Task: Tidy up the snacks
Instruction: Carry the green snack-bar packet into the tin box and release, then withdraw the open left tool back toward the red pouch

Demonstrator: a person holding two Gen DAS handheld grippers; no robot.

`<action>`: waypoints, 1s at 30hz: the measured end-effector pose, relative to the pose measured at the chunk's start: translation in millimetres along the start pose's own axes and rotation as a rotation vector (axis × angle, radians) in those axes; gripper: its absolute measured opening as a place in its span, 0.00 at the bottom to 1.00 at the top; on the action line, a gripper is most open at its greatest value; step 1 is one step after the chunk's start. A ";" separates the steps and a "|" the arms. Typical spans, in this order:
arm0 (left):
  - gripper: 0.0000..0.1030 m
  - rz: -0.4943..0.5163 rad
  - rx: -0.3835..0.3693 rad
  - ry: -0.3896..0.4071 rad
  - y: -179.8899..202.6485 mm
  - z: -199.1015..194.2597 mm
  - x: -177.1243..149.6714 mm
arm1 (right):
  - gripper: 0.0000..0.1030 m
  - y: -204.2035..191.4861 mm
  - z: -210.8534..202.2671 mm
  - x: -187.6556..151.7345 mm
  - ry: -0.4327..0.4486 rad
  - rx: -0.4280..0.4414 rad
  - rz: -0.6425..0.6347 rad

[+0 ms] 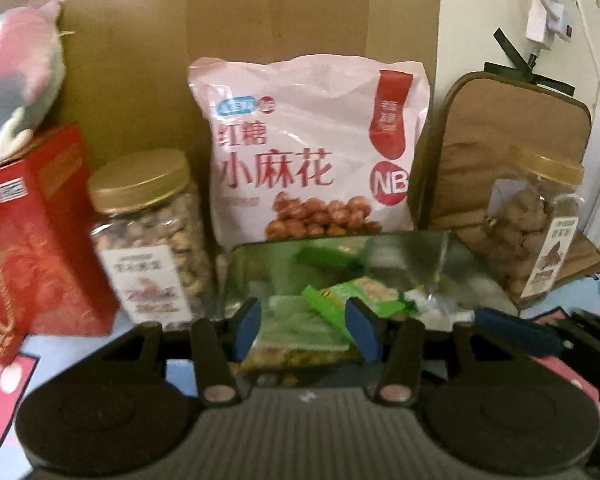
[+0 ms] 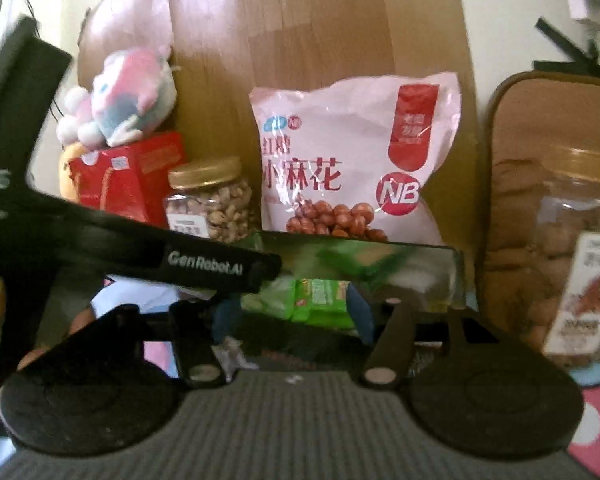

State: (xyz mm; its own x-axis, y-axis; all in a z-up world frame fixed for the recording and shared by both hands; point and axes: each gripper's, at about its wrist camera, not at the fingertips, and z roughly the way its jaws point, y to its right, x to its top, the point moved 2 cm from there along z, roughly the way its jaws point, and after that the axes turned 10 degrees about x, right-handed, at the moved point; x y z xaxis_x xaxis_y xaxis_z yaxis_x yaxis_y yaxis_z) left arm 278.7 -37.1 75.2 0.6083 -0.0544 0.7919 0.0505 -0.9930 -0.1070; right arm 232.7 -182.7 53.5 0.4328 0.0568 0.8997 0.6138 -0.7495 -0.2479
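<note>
The green snack packets (image 1: 332, 312) are seen heaped in the clear tray (image 1: 440, 248) — directly ahead of both tongs; the left tongs (image 1: 306, 328) stand part-open astride one packet, unpressed; the right tongs (image 2: 292, 314) likewise gape, holding nothing — neither clearly nearer.

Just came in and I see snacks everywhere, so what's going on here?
A person is sorting snacks with two handheld grippers. Both the left gripper and the right gripper hover over a clear plastic box of green-wrapped snack packets, with packets showing between their fingers; whether either grips one is unclear. Behind the box stands a large pink snack bag, flanked by two gold-lidded clear nut jars.
</note>
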 end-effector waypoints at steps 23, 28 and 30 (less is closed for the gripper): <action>0.48 0.021 -0.062 0.019 -3.3 -127.9 -147.2 | 0.83 -71.5 -134.1 -101.3 0.102 -0.198 0.201; 0.48 0.017 -0.035 0.004 -4.0 -137.0 -176.8 | 0.84 -77.9 -139.2 -119.7 0.061 -0.195 0.238; 0.49 0.019 -0.018 0.000 -3.5 -139.3 -185.0 | 0.85 -81.4 -140.8 -127.0 0.049 -0.198 0.249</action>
State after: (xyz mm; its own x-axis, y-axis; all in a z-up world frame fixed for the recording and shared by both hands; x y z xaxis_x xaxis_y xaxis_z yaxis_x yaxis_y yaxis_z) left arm 55.7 -38.2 12.8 0.6086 -0.0730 0.7901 0.0248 -0.9935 -0.1109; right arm 34.8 -221.8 10.0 0.5181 -0.1726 0.8377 0.3506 -0.8505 -0.3920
